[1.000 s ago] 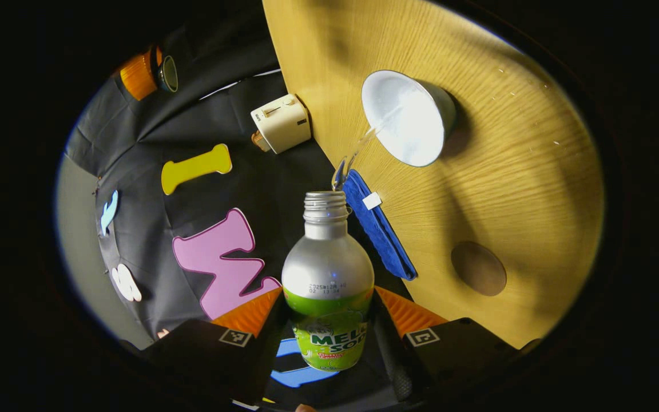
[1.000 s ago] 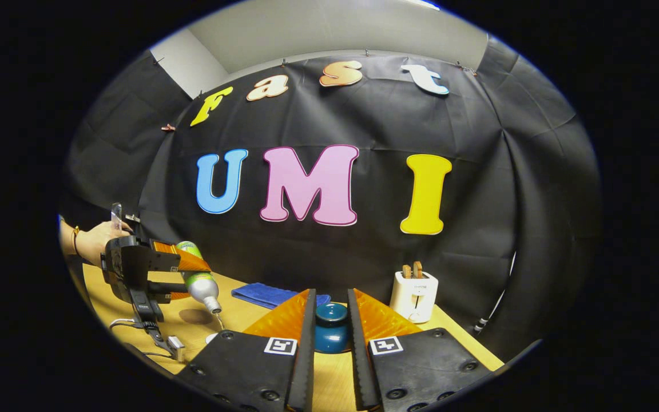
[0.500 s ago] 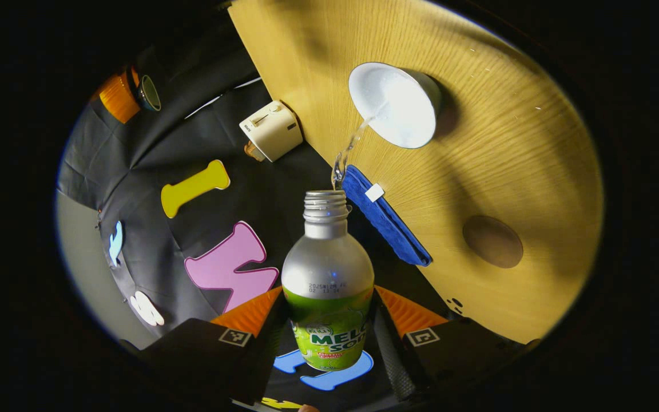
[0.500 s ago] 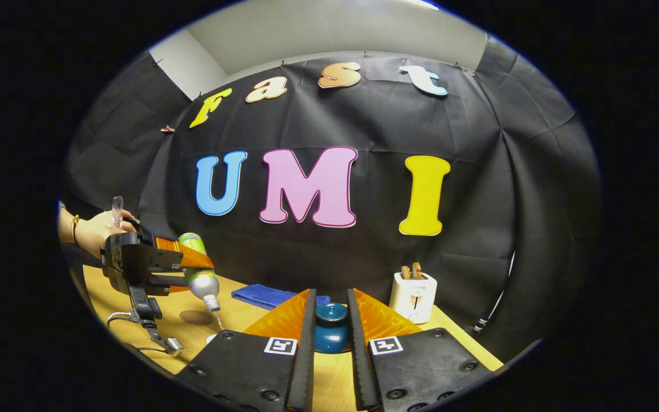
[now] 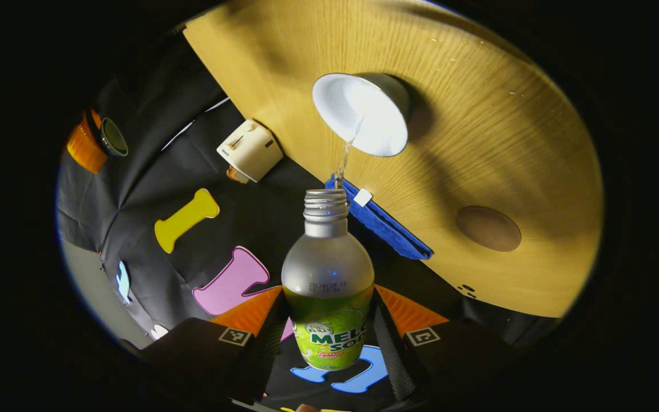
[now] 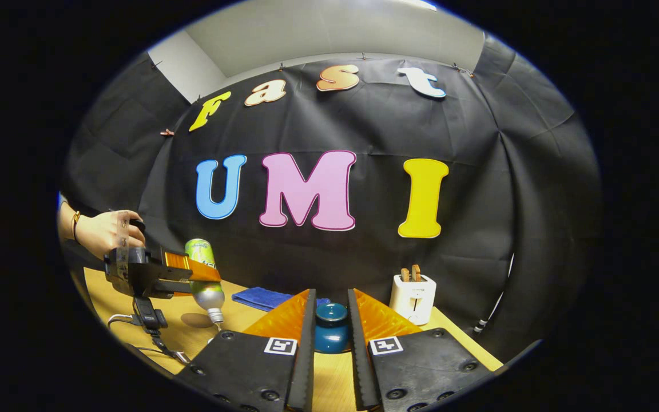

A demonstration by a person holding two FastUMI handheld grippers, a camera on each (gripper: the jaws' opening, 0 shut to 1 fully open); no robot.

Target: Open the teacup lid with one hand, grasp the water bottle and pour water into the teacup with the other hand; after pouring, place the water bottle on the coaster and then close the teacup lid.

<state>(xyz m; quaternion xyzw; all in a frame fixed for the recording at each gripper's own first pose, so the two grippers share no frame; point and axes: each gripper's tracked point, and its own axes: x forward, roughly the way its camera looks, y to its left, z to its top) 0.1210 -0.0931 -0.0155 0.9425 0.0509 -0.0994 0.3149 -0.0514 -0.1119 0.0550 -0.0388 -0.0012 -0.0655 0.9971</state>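
My left gripper (image 5: 326,293) is shut on the green-labelled water bottle (image 5: 328,320), which is tipped mouth-down. A thin stream of water (image 5: 345,157) runs from its open mouth into the white teacup (image 5: 361,114) on the wooden table (image 5: 507,143). The round brown coaster (image 5: 488,229) lies bare to the cup's right. My right gripper (image 6: 331,296) is shut on the knob of the teal teacup lid (image 6: 331,329), held in the air. In the right gripper view the left gripper (image 6: 192,273) and tilted bottle (image 6: 206,283) are at the left, held by a hand (image 6: 103,232).
A folded blue cloth (image 5: 384,226) lies at the table's far edge near the bottle mouth. A cream toaster (image 5: 249,150) stands farther along that edge, seen too in the right gripper view (image 6: 414,296). Cables (image 6: 149,335) trail on the table under the left gripper.
The bottle has tipped steeper and moved closer over the cup, and the stream has thinned. The right gripper with the lid has stayed put.
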